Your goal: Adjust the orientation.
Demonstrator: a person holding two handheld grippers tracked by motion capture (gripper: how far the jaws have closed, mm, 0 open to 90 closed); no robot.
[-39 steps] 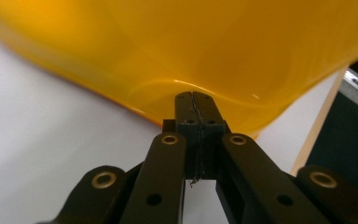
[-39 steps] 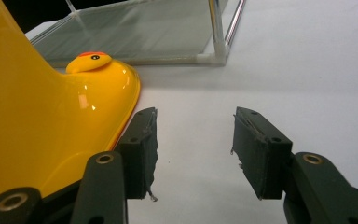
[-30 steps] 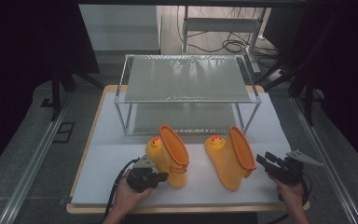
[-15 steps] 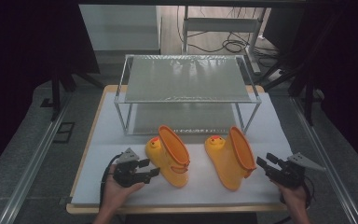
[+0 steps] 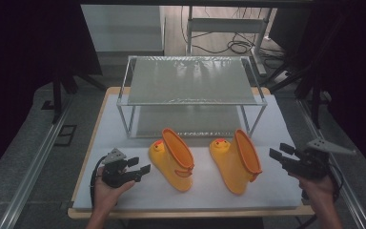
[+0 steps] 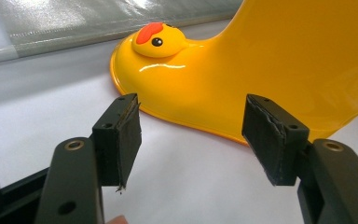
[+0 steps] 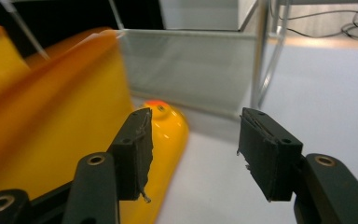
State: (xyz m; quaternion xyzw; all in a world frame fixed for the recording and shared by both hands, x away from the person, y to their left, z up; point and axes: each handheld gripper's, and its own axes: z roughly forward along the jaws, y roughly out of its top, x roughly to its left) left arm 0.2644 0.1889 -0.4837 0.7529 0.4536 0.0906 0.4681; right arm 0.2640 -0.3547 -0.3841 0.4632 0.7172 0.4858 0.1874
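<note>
Left gripper [image 5: 140, 166] wide open, empty, beside left boot [image 5: 171, 158]; right gripper [image 5: 279, 152] open, empty, near right boot [image 5: 236, 160]. Best: grip shaft rims squarely.

Probably lab: black curtains [image 5: 33, 43], cables [image 5: 228, 45].

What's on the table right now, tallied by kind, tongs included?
Yellow duck boots: 2, left boot, right boot
Metal shelf racks: 1
Tongs: 2, left tongs, right tongs, both open and empty
Total: 5
</note>
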